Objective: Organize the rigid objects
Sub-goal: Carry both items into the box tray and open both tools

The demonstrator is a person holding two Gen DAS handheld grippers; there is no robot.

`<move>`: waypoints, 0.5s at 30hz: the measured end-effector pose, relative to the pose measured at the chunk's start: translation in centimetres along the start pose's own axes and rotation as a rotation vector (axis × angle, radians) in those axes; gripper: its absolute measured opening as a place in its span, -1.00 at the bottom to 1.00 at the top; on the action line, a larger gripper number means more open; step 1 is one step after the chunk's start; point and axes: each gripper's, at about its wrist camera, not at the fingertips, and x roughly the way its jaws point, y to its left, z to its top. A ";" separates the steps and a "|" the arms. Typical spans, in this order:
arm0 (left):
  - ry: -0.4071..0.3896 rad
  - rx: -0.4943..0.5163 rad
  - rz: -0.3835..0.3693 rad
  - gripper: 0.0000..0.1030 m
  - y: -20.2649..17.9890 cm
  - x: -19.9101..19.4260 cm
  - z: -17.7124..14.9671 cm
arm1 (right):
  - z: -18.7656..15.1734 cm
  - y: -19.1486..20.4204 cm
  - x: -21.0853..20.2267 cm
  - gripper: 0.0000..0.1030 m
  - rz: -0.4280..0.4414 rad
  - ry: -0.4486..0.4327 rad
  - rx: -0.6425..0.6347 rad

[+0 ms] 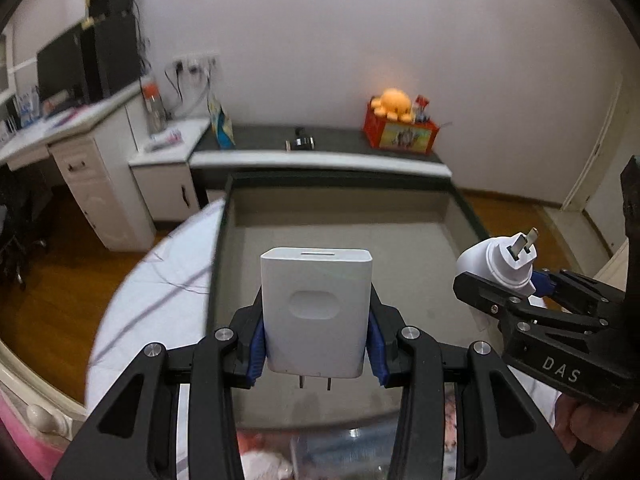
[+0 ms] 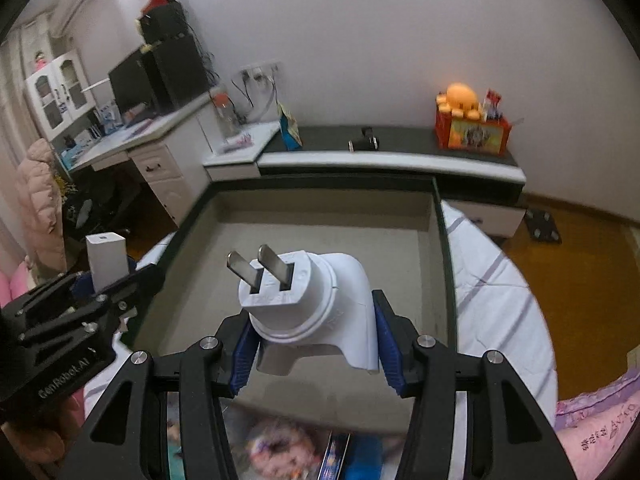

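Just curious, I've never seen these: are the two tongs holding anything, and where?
Left tongs grip a white charger block by its sides. Right tongs grip a white angled plug by its body.

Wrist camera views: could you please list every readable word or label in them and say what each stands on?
"DAS": on the black body of the right gripper, left wrist view.
"GenRobot.AI": on the black body of the left gripper, right wrist view.
Embossed marks on the white elbow-shaped plug adapter: too small to read.
Print on the red box: blurred.
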 end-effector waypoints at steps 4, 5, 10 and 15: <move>0.076 -0.007 0.012 -0.20 0.2 3.5 -0.2 | 0.0 -0.3 2.4 0.03 -0.009 0.056 -0.008; 0.094 -0.010 0.017 -0.19 0.3 4.2 -0.2 | 0.0 -0.4 2.9 0.03 -0.011 0.070 -0.011; 0.154 -0.018 0.036 -0.07 0.7 5.9 -0.4 | -0.4 -0.9 4.9 0.04 -0.021 0.137 -0.009; 0.095 -0.004 0.088 0.85 0.5 4.2 -0.2 | -1.0 -1.0 5.3 0.39 0.002 0.171 -0.020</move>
